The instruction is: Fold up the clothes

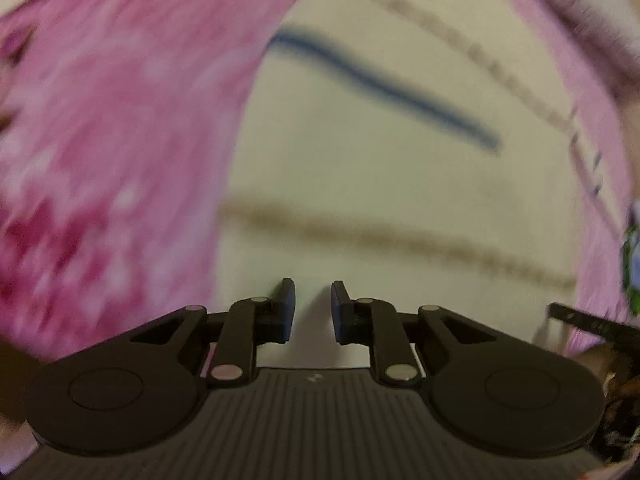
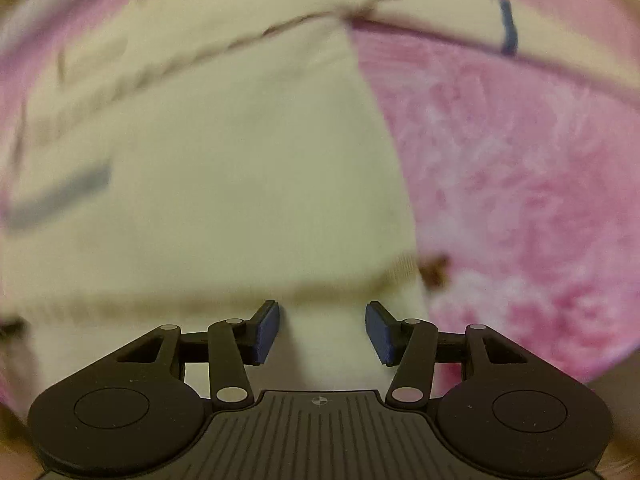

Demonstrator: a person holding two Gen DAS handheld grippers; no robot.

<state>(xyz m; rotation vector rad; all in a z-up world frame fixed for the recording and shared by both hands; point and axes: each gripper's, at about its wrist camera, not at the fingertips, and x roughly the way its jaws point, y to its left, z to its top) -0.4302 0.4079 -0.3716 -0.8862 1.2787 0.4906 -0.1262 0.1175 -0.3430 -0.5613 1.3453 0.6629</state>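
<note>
A cream garment [image 1: 360, 184] with a blue stripe [image 1: 384, 88] and brownish stitched seams lies on a pink mottled cover [image 1: 100, 152]. My left gripper [image 1: 313, 310] is open, close above the cream cloth, holding nothing. In the right wrist view the same cream garment [image 2: 224, 184] shows a folded edge and a corner by the pink cover [image 2: 520, 184]. My right gripper [image 2: 322, 330] is open wide just over the garment's near corner, empty. Both views are motion-blurred.
The pink cover [image 2: 500, 280] runs under and around the garment on both sides. A dark object [image 1: 592, 324] shows at the right edge of the left wrist view. A small brown mark [image 2: 436, 270] sits on the cover beside the garment's corner.
</note>
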